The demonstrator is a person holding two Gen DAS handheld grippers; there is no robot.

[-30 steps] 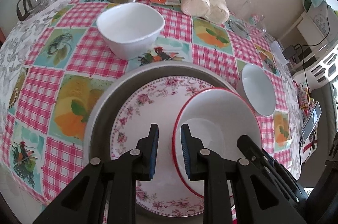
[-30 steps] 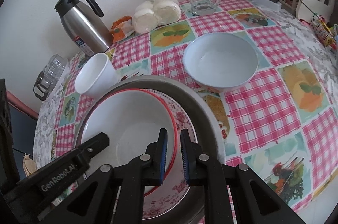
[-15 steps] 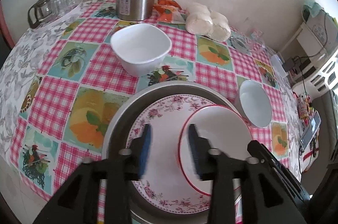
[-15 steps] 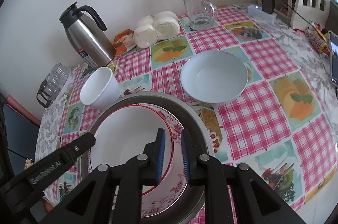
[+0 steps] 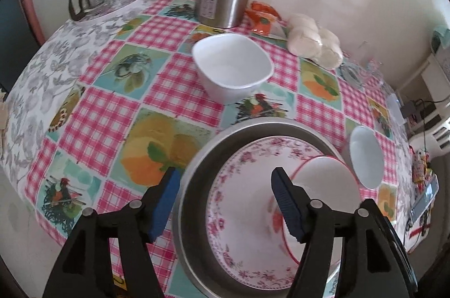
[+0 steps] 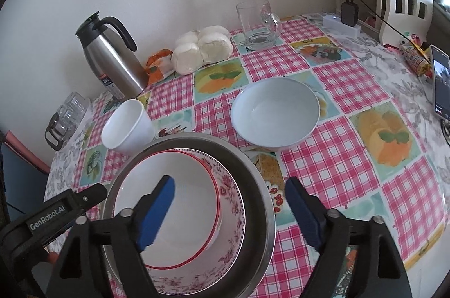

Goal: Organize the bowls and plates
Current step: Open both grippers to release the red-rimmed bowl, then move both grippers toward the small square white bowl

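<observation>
Left wrist view: the left tool (image 5: 223, 192) now gapes wide with nothing between its fingers, where a second ago they were nearly closed. It sits above the metal pan (image 5: 197, 166), which holds the floral plate (image 5: 242, 185) and, on it, the red-rimmed bowl (image 5: 323, 171). The square white bowl (image 5: 233, 67) stands apart on the tabletop (image 5: 112, 106).

Right wrist view: the right tool (image 6: 229, 198) has likewise sprung open and grips nothing, so the red-rimmed bowl (image 6: 182, 185) looks released and nested. The round white bowl (image 6: 275, 112) waits just beyond the pan's rim, the square white bowl (image 6: 129, 126) to its left; stacking these seems next.
</observation>
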